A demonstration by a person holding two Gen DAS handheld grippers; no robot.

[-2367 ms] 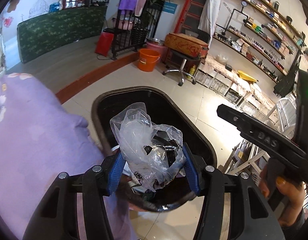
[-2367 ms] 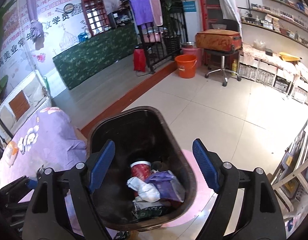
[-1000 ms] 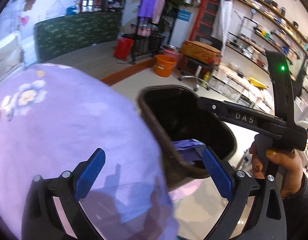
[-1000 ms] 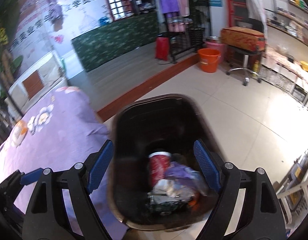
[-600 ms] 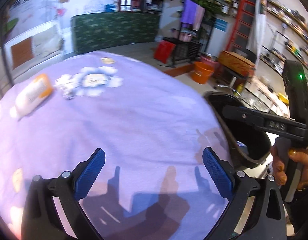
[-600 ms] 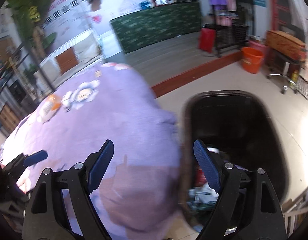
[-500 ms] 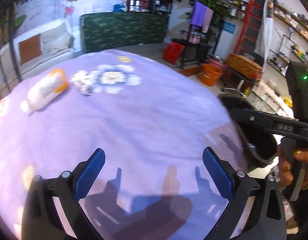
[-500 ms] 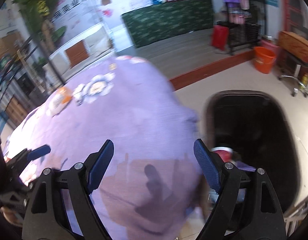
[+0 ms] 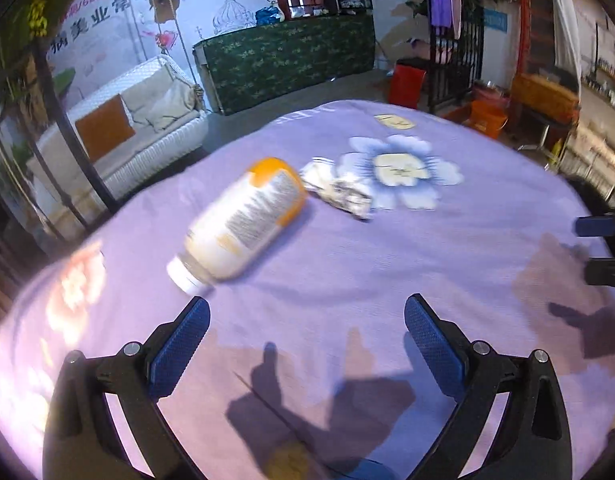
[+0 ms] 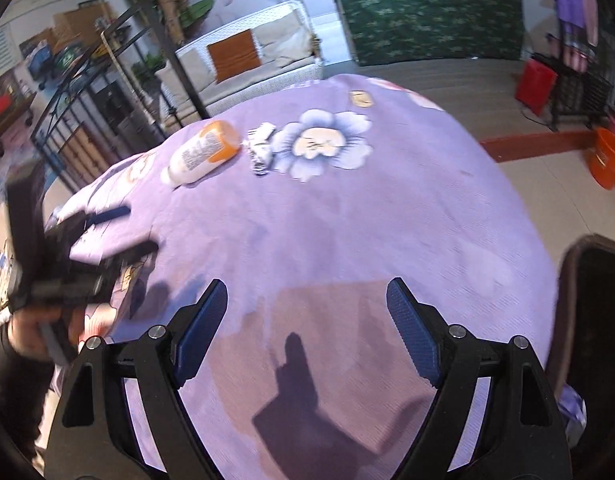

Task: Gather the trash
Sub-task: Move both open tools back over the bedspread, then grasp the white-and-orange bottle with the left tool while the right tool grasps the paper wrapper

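A white and orange bottle (image 9: 243, 220) lies on its side on the purple flowered cloth (image 9: 387, 272), cap end toward me. A crumpled silvery wrapper (image 9: 339, 190) rests just right of it, beside a printed flower. My left gripper (image 9: 305, 334) is open and empty, hovering over the cloth below and to the right of the bottle. The right wrist view shows the bottle (image 10: 201, 150) and wrapper (image 10: 259, 148) far off at upper left. My right gripper (image 10: 307, 320) is open over bare cloth, nothing between its fingers. The black trash bin (image 10: 591, 320) shows at the right edge.
A person's hand holds the left gripper (image 10: 67, 260) at the left of the right wrist view. Beyond the table stand a white sofa (image 9: 123, 136), a green-covered counter (image 9: 291, 60), a black metal rack (image 10: 107, 120) and an orange bucket (image 10: 607, 156) on the tiled floor.
Both grippers swung left from the bin to over the table. The left one, earlier shut on a clear plastic bag above the bin, is now open and empty. The bottle and wrapper came nearer.
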